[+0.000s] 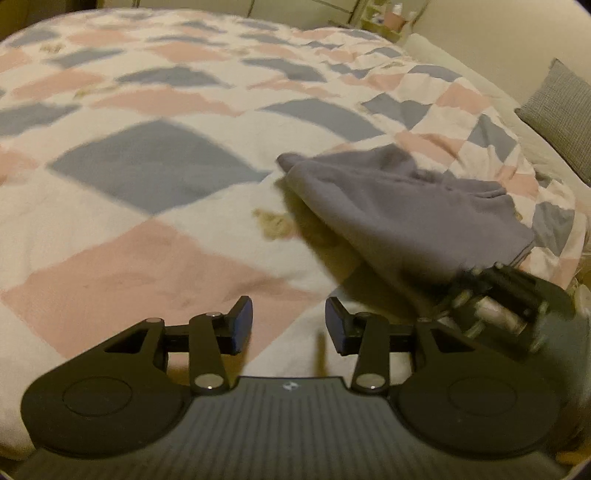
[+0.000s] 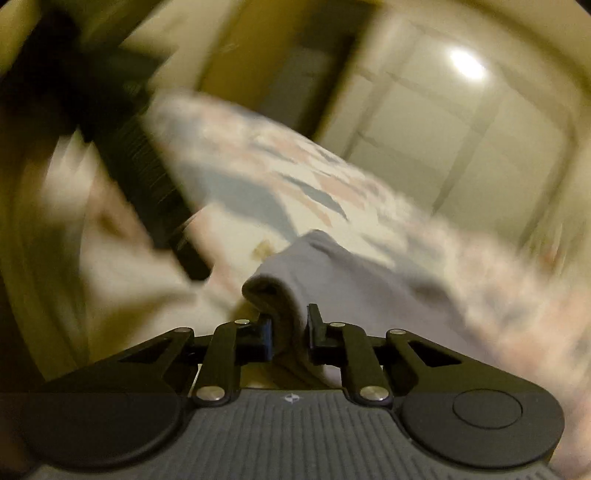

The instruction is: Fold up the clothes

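A grey garment (image 1: 399, 199) lies crumpled on the right side of a bed covered by a pink, blue and white patchwork quilt (image 1: 155, 192). In the left wrist view my left gripper (image 1: 289, 325) hovers open over the quilt, left of the garment, with nothing between its fingers. My right gripper (image 1: 465, 284), blurred, sits at the garment's near right edge. In the right wrist view the right gripper (image 2: 290, 332) is shut on a raised fold of the grey garment (image 2: 332, 266). The left gripper (image 2: 188, 258) shows there as a dark blur at upper left.
A grey pillow (image 1: 561, 118) rests on the beige sheet at the bed's right edge. A small shelf with items (image 1: 388, 18) stands behind the bed. Pale panelled doors (image 2: 443, 122) with a light's reflection rise beyond the bed.
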Demonstrator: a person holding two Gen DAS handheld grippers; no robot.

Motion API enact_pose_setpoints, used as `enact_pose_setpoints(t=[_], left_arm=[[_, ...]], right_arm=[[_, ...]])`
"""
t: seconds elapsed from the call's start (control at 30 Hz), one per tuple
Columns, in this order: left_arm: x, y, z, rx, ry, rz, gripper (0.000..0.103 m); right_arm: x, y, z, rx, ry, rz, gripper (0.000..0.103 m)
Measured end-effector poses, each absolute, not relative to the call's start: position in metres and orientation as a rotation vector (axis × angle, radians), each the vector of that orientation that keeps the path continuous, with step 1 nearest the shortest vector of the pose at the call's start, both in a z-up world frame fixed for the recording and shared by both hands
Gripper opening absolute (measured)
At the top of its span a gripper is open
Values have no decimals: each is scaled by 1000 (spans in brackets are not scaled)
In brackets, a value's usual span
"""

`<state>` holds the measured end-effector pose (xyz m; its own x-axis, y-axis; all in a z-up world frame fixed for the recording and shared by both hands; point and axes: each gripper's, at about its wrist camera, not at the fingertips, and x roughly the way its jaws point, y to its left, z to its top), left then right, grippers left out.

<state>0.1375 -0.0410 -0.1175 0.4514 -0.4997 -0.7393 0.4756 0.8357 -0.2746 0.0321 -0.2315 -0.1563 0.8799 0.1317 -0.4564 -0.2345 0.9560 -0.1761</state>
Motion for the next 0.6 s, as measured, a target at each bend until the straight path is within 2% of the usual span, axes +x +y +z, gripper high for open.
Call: enact_pose_setpoints(t=[0.1,0.2,0.37,0.47,0.6], left_arm=[[137,-68,-107,12,886,-665,38],[140,-107,-100,58,858,-728,38],[146,-171,-98,117,832,-821,38],[151,-207,-104,161,828,-851,38],[156,-213,-104,160,822,-836,42]], right_arm=[[37,-303,-131,219,443,166,15],[33,-373,-124,509,393,100,15],[2,-475,-136,766,272,-123,13],[-13,-530,-164,913,271,-254,11],[-6,-557,-182,1030,254,-155,11]])
